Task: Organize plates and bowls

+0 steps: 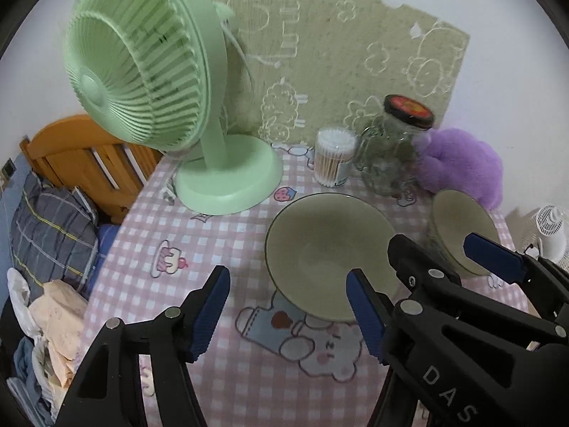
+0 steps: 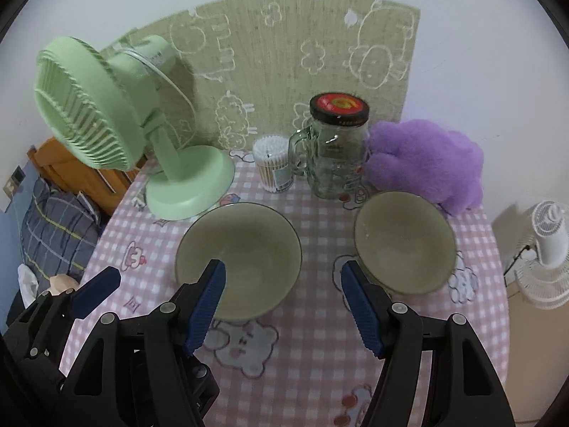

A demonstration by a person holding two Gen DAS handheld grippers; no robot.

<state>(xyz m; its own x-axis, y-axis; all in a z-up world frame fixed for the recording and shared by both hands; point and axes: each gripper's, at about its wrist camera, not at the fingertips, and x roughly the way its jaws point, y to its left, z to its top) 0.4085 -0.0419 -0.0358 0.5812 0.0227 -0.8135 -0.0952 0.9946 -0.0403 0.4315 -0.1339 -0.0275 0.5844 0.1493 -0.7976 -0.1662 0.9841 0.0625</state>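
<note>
Two olive-green bowls stand side by side on the pink checked tablecloth. The wide shallow bowl (image 1: pixel 330 252) (image 2: pixel 238 259) is on the left, the smaller deep bowl (image 1: pixel 462 231) (image 2: pixel 405 242) on the right. My left gripper (image 1: pixel 288 306) is open and empty, above the cloth just in front of the wide bowl. My right gripper (image 2: pixel 282 302) is open and empty, hovering between the two bowls at their near side. It also shows in the left wrist view (image 1: pixel 437 249), in front of the deep bowl.
A green desk fan (image 1: pixel 149 82) (image 2: pixel 117 131) stands at the back left. A cotton swab tub (image 2: pixel 274 167), a glass jar with a black lid (image 2: pixel 336 149) and a purple plush toy (image 2: pixel 426 163) line the back. The table edge drops to a bed on the left (image 1: pixel 53 235).
</note>
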